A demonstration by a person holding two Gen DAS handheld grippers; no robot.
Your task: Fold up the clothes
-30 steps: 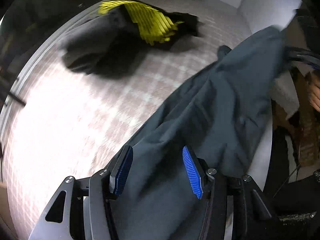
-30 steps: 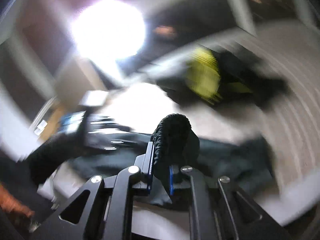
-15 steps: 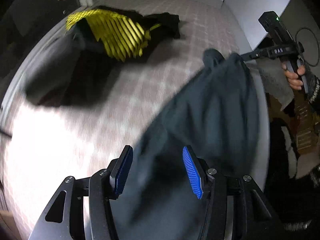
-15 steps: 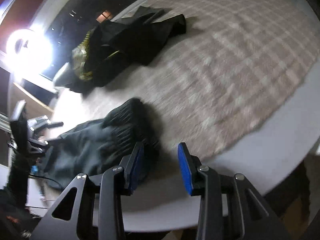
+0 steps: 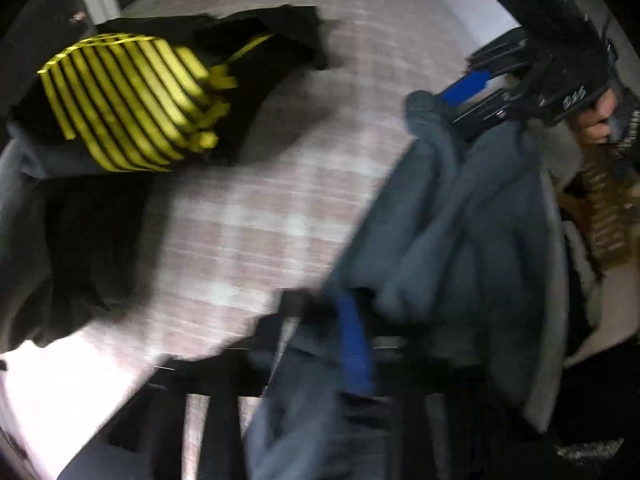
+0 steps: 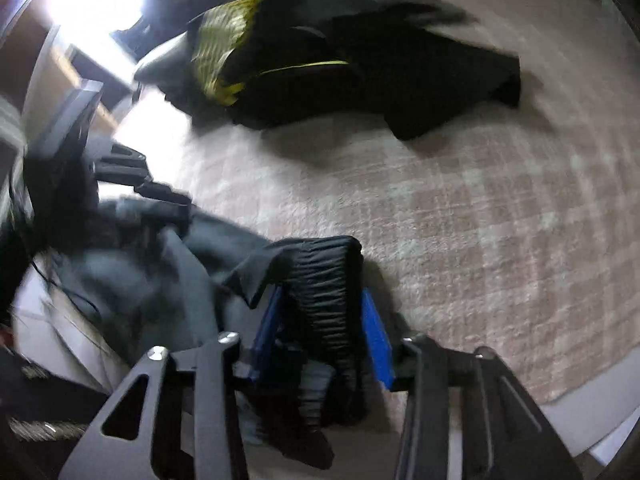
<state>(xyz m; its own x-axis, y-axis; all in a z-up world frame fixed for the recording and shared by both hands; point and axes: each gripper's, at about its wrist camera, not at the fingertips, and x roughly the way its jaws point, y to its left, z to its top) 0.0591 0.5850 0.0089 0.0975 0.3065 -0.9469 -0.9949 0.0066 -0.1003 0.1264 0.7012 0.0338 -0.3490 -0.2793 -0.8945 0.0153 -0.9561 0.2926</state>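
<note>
Clothes are seen in two lots on one big pink-and-white checked cover (image 6: 460, 208). One dark pile (image 6: 360, 72), with a yellow-striped piece (image 5: 128, 104) in it, is lain at the far side of the cover. One grey-blue garment (image 5: 460, 220) is draped over the near edge of the cover, and its black ribbed cuff (image 6: 324, 292) is found nearer the middle. Two grippers are counted. The left gripper (image 5: 352, 356) is shut tight on the grey-blue garment. The right gripper (image 6: 324, 344) is being closed, and the cuff is caught between its blue pads (image 6: 376, 340). A bright light (image 6: 100, 0) is seen beyond the dark pile.
</note>
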